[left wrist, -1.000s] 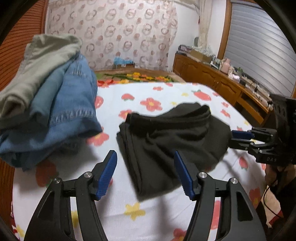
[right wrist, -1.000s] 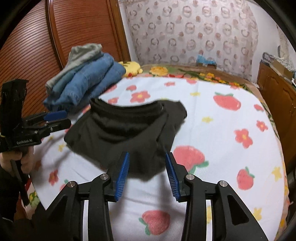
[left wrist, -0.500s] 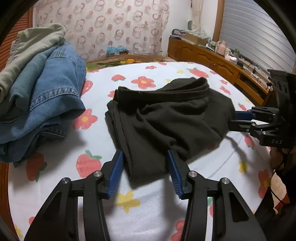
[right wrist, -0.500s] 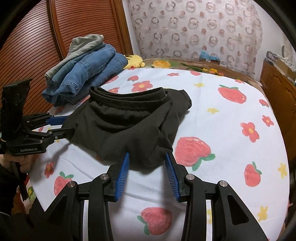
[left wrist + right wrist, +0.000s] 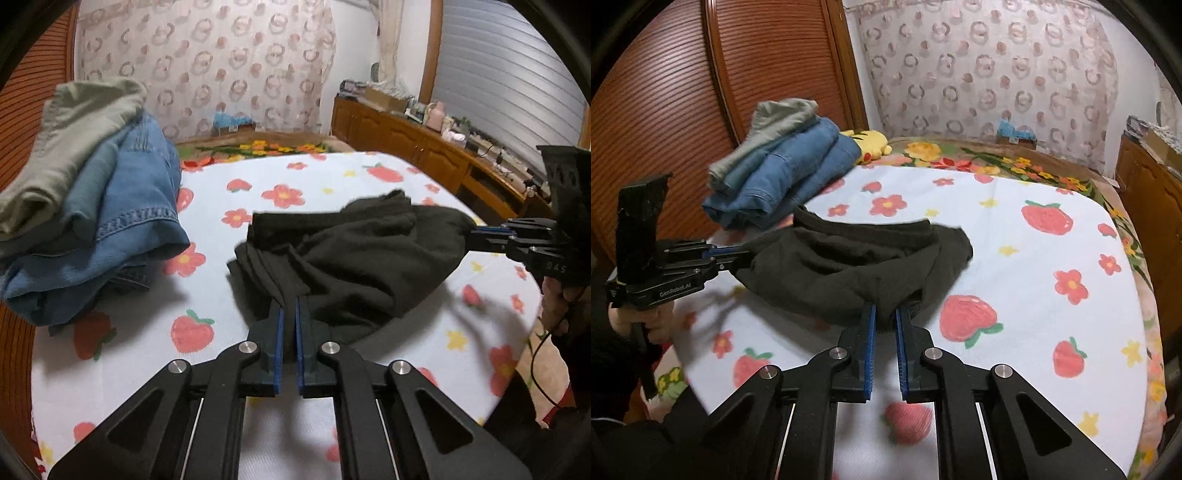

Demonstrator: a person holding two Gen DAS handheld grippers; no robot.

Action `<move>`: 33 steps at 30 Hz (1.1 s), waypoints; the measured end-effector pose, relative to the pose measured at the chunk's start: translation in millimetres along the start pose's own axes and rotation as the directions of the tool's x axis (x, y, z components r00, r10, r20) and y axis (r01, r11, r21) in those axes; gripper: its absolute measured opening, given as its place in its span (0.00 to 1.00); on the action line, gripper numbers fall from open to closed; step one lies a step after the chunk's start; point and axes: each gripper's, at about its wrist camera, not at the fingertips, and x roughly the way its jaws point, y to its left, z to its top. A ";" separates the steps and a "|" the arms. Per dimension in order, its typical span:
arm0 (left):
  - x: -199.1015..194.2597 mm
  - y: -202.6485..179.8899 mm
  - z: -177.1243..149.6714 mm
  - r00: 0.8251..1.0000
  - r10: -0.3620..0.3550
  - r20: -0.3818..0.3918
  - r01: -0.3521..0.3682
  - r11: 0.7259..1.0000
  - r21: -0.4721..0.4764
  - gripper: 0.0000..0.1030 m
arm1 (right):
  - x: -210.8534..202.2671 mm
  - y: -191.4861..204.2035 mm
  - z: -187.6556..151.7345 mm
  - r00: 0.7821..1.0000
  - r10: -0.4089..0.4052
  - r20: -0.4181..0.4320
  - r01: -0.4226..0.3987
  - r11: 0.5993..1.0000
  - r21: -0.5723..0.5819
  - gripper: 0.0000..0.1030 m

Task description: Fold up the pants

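The black pants [image 5: 354,254] lie bunched on the flowered bedsheet [image 5: 207,332], their near edge lifted a little. My left gripper [image 5: 290,308] is shut on the near left corner of the pants. My right gripper [image 5: 884,315] is shut on the near right corner of the black pants [image 5: 857,266]. In the left wrist view the right gripper [image 5: 480,236] pinches the pants at the far right. In the right wrist view the left gripper [image 5: 738,254] pinches them at the left.
A stack of folded blue jeans and grey-green trousers [image 5: 85,206] lies on the bed's left side, and shows in the right wrist view [image 5: 783,162]. A yellow plush toy [image 5: 868,142] lies behind it. A wooden cabinet [image 5: 424,147] runs along the right. The slatted wooden wardrobe [image 5: 683,92] stands left.
Both grippers moved onto the near edge of the black pants and closed on it. The pants' near edge has risen off the sheet.
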 end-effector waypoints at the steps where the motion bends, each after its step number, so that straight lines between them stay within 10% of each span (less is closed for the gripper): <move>1: -7.2 -1.8 -1.9 1.000 -0.008 0.009 0.008 1.000 0.000 0.06 | -4.7 2.5 -3.8 1.000 0.001 -0.003 -0.001 1.000 -0.006 0.10; 21: -17.1 -23.1 -36.3 0.998 -0.041 -0.053 0.042 0.999 0.010 0.07 | -22.6 17.3 -46.5 0.998 -0.002 -0.061 0.002 1.000 0.008 0.10; 27: -19.3 -19.4 -27.5 0.999 -0.020 -0.038 0.020 1.000 0.019 0.49 | -39.6 20.7 -44.7 1.000 -0.017 -0.025 0.017 1.000 -0.011 0.10; 33: -10.5 -13.9 -9.8 1.000 -0.006 -0.012 0.006 1.000 0.022 0.49 | -43.2 17.0 -34.1 0.998 -0.055 0.013 0.056 0.998 -0.038 0.36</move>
